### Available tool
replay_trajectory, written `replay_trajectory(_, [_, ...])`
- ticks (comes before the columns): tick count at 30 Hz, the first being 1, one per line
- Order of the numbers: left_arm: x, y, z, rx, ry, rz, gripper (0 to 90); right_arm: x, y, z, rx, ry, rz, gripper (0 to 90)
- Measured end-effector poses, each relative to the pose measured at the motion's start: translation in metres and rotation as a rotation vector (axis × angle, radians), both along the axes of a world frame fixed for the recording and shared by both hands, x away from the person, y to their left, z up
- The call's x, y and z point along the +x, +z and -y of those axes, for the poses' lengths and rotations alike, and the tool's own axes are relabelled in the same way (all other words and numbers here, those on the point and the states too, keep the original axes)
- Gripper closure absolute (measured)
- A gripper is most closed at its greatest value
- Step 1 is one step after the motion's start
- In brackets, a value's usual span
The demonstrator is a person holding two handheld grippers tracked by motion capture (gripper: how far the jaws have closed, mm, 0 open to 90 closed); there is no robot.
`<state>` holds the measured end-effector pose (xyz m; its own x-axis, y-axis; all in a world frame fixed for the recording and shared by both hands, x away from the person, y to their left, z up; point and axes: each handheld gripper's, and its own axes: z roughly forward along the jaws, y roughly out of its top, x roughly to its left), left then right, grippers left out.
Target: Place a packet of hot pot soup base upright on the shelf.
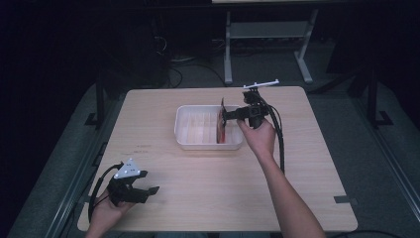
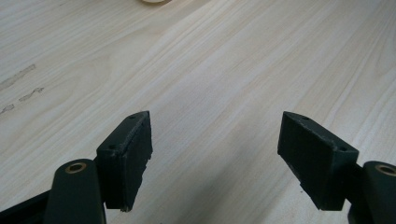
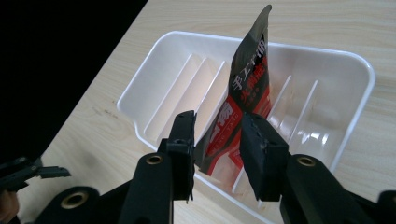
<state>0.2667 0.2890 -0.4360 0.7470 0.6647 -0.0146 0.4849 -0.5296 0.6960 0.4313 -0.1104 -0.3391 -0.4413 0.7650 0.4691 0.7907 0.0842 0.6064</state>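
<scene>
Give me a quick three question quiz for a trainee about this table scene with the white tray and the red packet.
1. True or false: the red and black packet stands upright in the white tray, between its dividers.
2. Which gripper has the packet between its jaws? A) left gripper B) right gripper
3. Fill in: the left gripper is over bare ____ with its jaws wide apart.

Key
1. True. The packet stands on edge in a slot of the tray.
2. B. The right gripper has a jaw on each side of the packet, with a gap showing at each pad, so it looks released.
3. Table. Nothing lies between the left jaws.
</scene>
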Motion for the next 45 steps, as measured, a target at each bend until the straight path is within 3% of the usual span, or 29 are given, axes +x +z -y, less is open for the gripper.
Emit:
replay_trajectory(14, [0.001,-0.001,0.003,0.0,-0.004,-0.003,25.2,-0.012,-0.003,0.027,0.062,0.023,0.011,59.8])
replay_trajectory(21, [0.001,0.0,0.002,-0.009,0.003,-0.002,25.1,-0.016,-0.005,0.033,0.066,0.037,0.013,58.0])
replay_trajectory(23, [0.001,0.0,0.002,-0.009,0.005,0.004,25.1,-0.019,-0.007,0.035,0.092,0.053,0.003,57.3])
replay_trajectory(45, [0.002,0.0,0.003,-0.023,0.01,-0.005,23.7,-0.035,-0.023,0.055,0.086,0.087,0.003,52.9])
